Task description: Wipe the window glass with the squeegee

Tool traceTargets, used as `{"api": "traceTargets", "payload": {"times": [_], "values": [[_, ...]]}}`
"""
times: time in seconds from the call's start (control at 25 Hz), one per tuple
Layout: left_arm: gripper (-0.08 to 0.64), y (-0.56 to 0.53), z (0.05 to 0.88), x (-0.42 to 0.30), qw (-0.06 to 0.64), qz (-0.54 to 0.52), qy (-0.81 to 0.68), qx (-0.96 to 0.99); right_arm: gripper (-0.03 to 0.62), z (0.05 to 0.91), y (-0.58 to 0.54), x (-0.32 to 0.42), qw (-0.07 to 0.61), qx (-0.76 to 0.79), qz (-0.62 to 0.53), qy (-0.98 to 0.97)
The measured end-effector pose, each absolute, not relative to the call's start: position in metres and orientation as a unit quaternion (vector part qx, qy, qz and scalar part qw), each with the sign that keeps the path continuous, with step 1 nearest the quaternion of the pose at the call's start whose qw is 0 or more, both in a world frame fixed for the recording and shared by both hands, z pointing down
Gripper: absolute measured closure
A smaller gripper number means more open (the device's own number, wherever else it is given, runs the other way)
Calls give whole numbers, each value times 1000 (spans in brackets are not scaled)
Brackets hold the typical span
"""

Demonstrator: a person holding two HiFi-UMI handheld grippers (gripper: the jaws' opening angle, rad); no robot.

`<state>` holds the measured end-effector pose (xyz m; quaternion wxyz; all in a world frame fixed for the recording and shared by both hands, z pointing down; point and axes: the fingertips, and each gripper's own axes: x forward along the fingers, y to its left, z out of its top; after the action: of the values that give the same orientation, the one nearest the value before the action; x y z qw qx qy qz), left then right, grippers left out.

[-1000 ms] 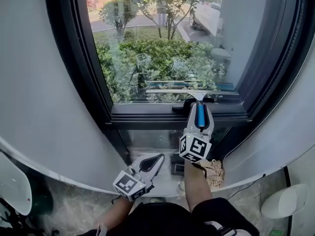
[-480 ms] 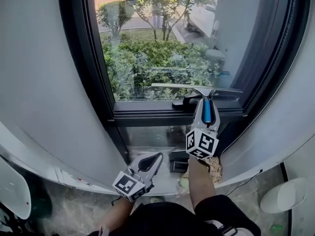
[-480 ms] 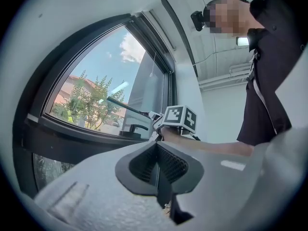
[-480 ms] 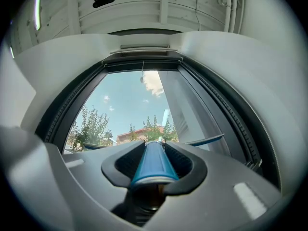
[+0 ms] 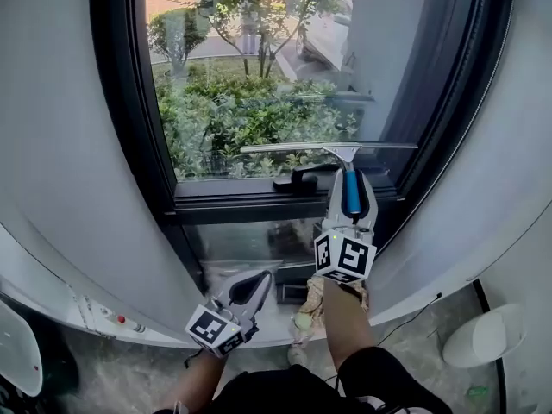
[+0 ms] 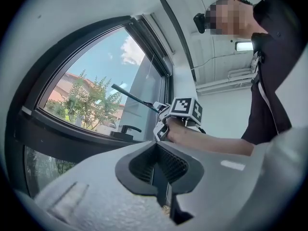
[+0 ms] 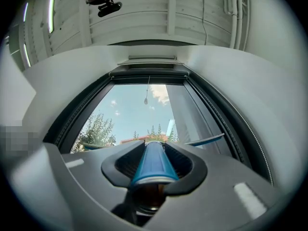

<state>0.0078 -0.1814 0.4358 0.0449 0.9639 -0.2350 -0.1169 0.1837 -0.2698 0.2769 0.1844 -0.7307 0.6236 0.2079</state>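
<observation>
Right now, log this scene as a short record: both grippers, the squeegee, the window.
right gripper: shut on the squeegee by its blue handle, raised to the window
squeegee blade: roughly level across the lower part of the pane, just above the bottom frame
left gripper: shut, nothing between its jaws, held low below the window
window glass: dark-framed, shrubs seen through it
window handle: black lever on the bottom frame, left of the right gripper
</observation>
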Motion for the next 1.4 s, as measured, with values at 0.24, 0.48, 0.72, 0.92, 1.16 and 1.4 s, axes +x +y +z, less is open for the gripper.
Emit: {"api": "traceTargets", "payload": {"times": [0.24,0.48,0.72,0.92,1.16,1.4], "values": [[561,-213,419,59,32,-129,-263,956,460,211,-290,219,235,-690,258,634],[560,-238,393,116,3,-148,-275,950,460,149,-307,241,264,-644,310,648],[561,-254,363,126,-36,-159,-263,951,460,101,-322,242,300,-616,333,647],[561,-266,354,122,-42,-157,-236,958,460,56,-337,244,320,-627,354,616],[561,-283,343,117,-52,-157,-213,963,460,22,-347,250,324,-641,380,583],[561,-289,330,124,-75,-161,-186,966,460,9,-353,249,336,-643,385,571]]}}
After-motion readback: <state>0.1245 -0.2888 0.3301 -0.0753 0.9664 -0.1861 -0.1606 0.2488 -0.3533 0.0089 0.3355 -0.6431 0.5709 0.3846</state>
